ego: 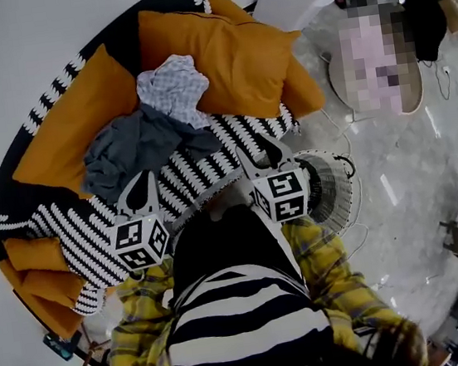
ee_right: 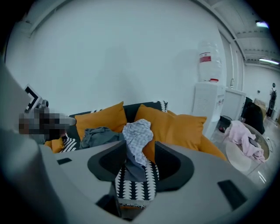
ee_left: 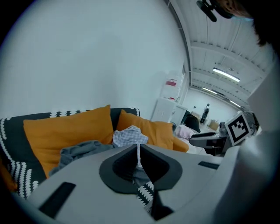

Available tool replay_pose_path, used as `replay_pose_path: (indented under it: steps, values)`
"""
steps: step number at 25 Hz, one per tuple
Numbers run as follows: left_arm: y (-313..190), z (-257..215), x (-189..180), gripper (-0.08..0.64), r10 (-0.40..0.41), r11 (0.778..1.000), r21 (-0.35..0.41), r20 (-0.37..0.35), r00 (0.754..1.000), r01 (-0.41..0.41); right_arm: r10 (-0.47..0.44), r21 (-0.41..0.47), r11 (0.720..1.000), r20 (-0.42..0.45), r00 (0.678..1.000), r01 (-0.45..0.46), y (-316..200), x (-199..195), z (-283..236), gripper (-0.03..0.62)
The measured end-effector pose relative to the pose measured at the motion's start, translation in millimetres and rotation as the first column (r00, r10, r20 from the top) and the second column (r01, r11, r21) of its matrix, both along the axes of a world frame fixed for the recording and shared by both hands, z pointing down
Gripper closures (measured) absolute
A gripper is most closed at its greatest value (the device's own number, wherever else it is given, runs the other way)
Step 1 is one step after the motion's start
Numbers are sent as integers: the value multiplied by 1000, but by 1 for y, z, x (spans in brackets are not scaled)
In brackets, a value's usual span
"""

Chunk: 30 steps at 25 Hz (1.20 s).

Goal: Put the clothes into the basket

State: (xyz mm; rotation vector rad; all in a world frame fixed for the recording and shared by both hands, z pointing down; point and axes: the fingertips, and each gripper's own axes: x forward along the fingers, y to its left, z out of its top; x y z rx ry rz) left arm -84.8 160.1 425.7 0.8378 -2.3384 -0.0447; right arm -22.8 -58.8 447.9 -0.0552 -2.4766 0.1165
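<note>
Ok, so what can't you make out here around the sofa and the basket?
Basket: head view, partly behind the marker cube of the right hand-held gripper; contents not visible; absent from both gripper views.
Grey garment: crumpled, partly under the checked cloth; its kind is unclear.
Round table: head view, top mostly covered by a mosaic patch.

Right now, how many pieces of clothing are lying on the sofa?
2. A grey garment lies on the patterned throw over the sofa. A white checked garment touches it and rests against an orange cushion. More may be hidden underneath.
</note>
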Motion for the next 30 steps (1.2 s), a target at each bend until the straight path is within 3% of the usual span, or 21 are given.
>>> replay_pose_path:
  steps: [9,16,30]
  values:
    - [73,14,-15,529,-152,988,-9,-25,988,152,-168,-24,986,-22,985,168,75,-57,13,385]
    - [102,22,-27,529,-158,987,-14,-44,986,158,-175,-15,984,-31,984,175,97,-87,22,385]
    - [71,32,-70,529,-185,983,-5,-69,980,185,-209,-23,978,-99,973,208,73,-147,53,380]
